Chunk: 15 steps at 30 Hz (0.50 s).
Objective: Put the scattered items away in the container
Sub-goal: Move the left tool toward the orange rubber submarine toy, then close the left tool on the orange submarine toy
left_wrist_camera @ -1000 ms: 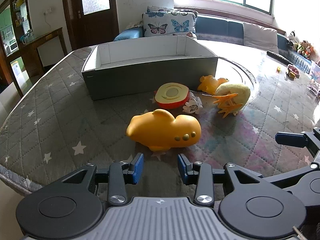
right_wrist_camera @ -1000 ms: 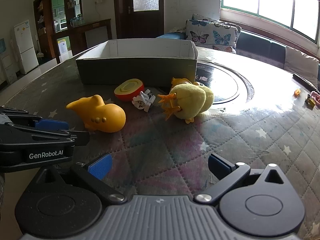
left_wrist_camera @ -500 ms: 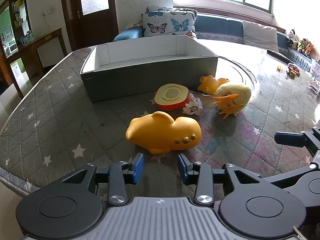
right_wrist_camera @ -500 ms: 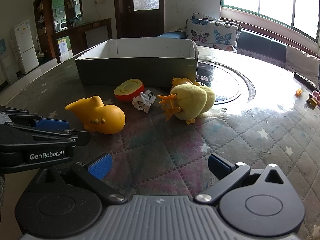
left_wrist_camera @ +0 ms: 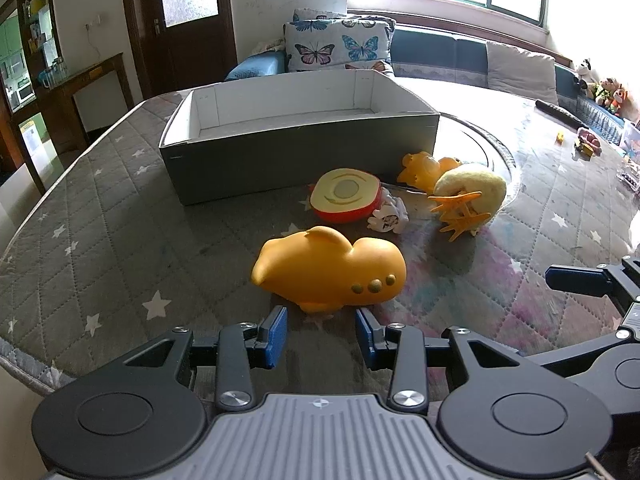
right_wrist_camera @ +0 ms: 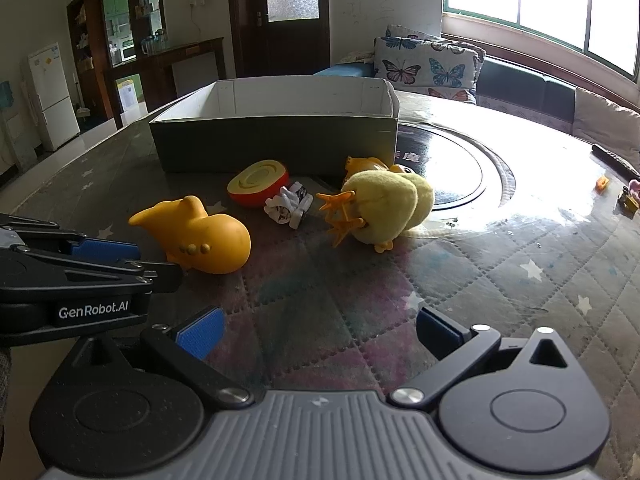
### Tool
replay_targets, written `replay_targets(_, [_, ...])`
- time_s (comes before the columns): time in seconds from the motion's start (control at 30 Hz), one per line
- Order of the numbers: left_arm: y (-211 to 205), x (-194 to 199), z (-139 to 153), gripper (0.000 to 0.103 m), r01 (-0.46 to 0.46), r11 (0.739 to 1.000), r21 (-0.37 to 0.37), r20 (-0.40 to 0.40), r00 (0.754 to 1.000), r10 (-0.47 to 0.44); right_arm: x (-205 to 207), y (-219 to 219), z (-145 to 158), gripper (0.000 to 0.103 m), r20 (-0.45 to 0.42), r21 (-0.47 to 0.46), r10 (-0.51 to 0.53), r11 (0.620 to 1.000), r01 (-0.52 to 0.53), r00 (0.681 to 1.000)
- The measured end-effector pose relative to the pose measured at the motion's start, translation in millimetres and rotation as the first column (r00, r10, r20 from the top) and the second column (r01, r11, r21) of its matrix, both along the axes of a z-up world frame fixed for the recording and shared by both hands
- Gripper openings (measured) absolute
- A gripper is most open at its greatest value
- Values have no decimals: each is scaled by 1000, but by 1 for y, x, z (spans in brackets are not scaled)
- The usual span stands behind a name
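Left gripper (left_wrist_camera: 321, 330) hovers parted and empty just short of the orange submarine toy (left_wrist_camera: 330, 270); it should straddle the rounded hull squarely. Right gripper (right_wrist_camera: 320, 330) gapes wide, empty. Beyond, the grey box (left_wrist_camera: 304, 164) waits.

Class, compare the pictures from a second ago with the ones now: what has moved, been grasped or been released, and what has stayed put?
The left gripper has crept slightly closer to the orange submarine toy, jaws open, nothing grasped. The right gripper stays open and barely shifts. The box, plush chick and the other toys lie where they were.
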<state>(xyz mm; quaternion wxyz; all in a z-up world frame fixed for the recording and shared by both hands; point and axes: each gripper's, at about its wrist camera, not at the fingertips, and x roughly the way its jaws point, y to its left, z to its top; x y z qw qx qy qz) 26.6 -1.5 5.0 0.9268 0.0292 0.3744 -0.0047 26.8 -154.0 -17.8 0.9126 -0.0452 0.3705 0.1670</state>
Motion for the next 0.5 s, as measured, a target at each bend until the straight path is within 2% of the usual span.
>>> replay_targets(0.5, [16,6,8,40,-7,999,-36,-16,1000,7,12,11,2,103,8,4,44,999,-44,999])
